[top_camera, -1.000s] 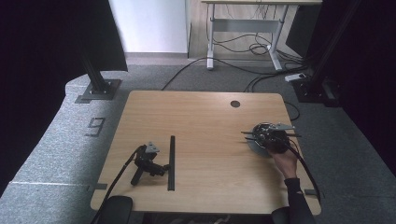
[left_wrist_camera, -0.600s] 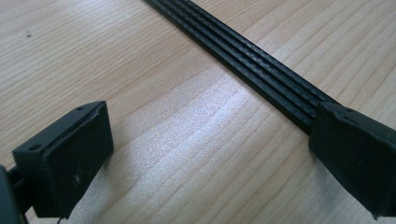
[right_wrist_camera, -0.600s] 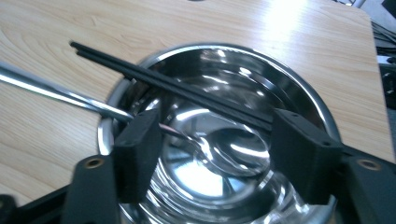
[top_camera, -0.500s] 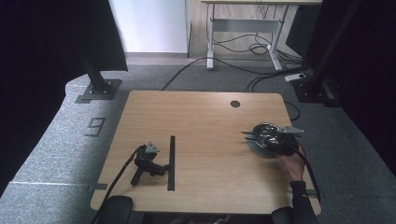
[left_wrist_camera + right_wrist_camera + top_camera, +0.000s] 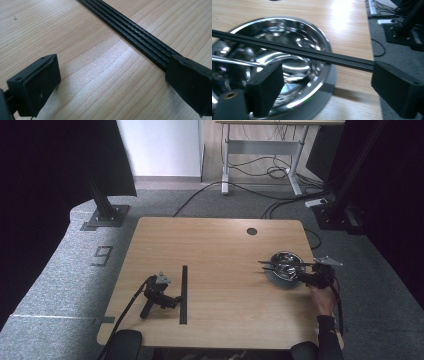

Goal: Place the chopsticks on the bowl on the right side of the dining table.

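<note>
- Over at the right side of the wooden table (image 5: 215, 245), right gripper (image 5: 292, 269) in a person's hand (image 5: 321, 300), reaching across a shiny metal bowl (image 5: 286, 262).
- Jaws of that gripper released and wide apart, having just been opening; nothing pressed between the pads.
- Seen in the right gripper view: a black strip (image 5: 294, 51) lying across the bowl's rim, running up to the right-hand jaw, whether touching it or merely passing behind cannot be told; left-hand jaw low over the bowl's inside (image 5: 294, 37).
- Also in that bowl, a thin metal piece (image 5: 234, 60) entering from the left, too blurred to name.
- Bowl resting on a grey round base (image 5: 322, 100), near the table's right edge, below the dark cable hole (image 5: 251, 231).
- At the left front of the table, left gripper (image 5: 161, 296) lying on the wood with no hand on it, jaws spread, nothing between them.
- Just beside it, a second long black ribbed strip (image 5: 184, 295), flat on the table; in the left gripper view running diagonally behind the right-hand jaw (image 5: 140, 40).
</note>
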